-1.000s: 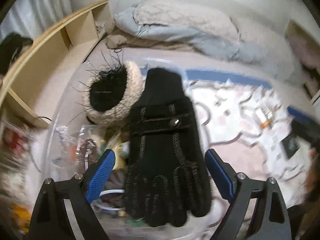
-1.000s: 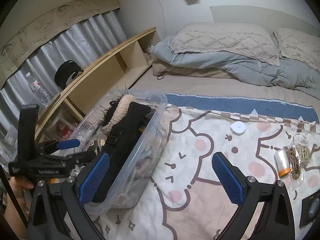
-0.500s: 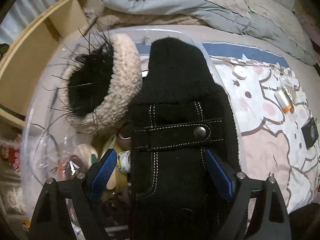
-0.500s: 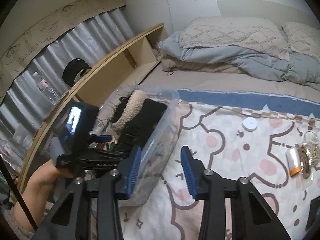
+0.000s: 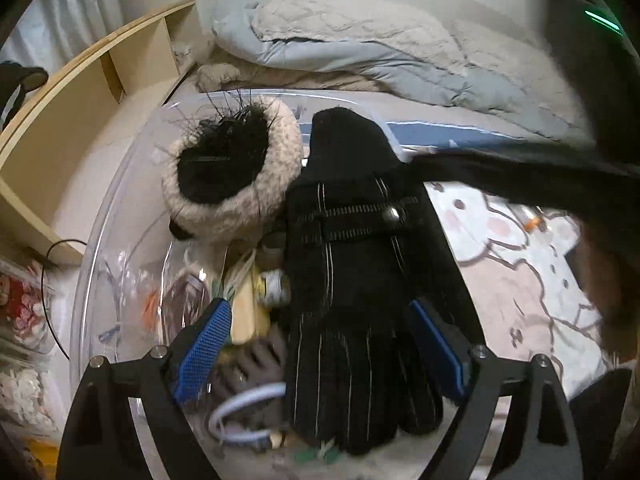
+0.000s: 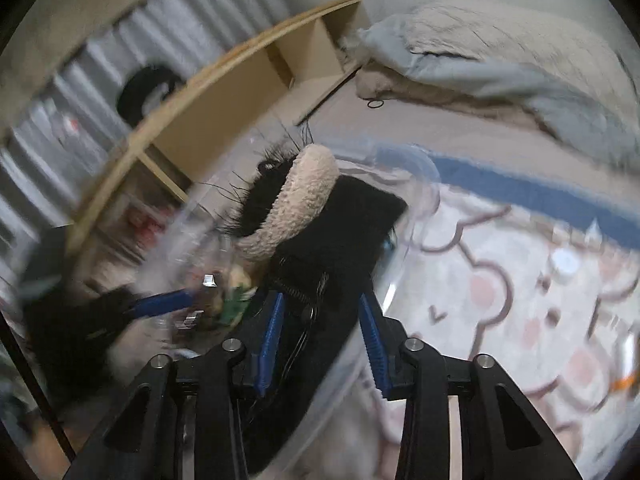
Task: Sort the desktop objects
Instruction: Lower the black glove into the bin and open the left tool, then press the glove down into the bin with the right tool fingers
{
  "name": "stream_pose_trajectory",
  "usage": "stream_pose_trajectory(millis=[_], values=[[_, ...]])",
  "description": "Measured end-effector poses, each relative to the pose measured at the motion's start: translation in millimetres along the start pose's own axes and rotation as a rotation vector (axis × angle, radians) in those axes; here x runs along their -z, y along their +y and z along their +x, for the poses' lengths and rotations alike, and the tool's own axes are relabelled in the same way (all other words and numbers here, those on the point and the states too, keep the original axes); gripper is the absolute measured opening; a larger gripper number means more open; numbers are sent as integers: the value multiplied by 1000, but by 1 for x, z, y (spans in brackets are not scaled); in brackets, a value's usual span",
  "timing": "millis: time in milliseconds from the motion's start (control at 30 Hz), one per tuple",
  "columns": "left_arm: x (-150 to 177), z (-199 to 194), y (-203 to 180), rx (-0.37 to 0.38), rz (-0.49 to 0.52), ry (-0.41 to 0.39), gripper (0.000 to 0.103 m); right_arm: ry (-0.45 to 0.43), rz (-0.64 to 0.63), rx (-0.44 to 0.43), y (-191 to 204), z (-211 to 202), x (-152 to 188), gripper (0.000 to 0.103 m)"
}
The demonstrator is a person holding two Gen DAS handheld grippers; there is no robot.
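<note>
Right wrist view smeared by motion blur; small items under the black glove point(image 5: 360, 264) in the clear bin point(image 5: 120, 208) can't be identified; dark blurred shape point(image 5: 520, 176) crosses left view, unclear what; left tongs point(image 6: 160, 304) blurred

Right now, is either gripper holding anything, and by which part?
Left gripper is open around the black glove, not gripping. Right gripper is closing, the glove's strap area between its jaws; whether the pads press yet cannot be told.

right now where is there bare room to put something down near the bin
Free: the cartoon blanket right of the clear bin, up to its blue border, and the plain sheet between bin and wooden shelf. Crowded: the bin, filled by the black glove, furry hat and clutter.
</note>
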State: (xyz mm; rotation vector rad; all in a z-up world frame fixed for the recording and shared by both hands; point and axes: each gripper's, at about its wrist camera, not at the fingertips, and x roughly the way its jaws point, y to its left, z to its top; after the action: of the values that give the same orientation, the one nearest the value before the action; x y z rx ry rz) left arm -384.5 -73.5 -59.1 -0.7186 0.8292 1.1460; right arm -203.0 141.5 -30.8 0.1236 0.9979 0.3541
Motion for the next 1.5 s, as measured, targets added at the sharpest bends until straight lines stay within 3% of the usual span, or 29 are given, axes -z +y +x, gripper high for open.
stream_pose_trajectory(millis=[200,267,533,700,867,967,1033,1100,1167,1233,1500], values=[[17,-3,7,32,-10,-10,90,186,-175,206,27,67,-25,22],[14,-3,9,28,-3,-14,90,244,-188,219,25,86,-30,20],[17,-9,15,24,23,-40,90,312,-148,211,7,124,-34,19],[22,-10,16,19,14,-51,90,239,-175,228,12,95,-34,20],[29,-15,16,28,4,-71,90,133,-251,123,23,22,-7,20],[32,-19,15,24,5,-82,90,190,-333,56,37,0,25,20],[35,-24,14,24,1,-90,90,275,-416,16,47,-3,51,20],[37,-28,14,17,-1,-101,90,295,-505,62,58,0,71,20],[40,-34,15,9,-4,-112,90,298,-539,102,64,3,75,20],[43,-38,15,4,-15,-117,90,321,-511,83,64,9,69,20],[51,-52,19,-16,-10,-127,90,442,-539,145,83,74,76,20]])
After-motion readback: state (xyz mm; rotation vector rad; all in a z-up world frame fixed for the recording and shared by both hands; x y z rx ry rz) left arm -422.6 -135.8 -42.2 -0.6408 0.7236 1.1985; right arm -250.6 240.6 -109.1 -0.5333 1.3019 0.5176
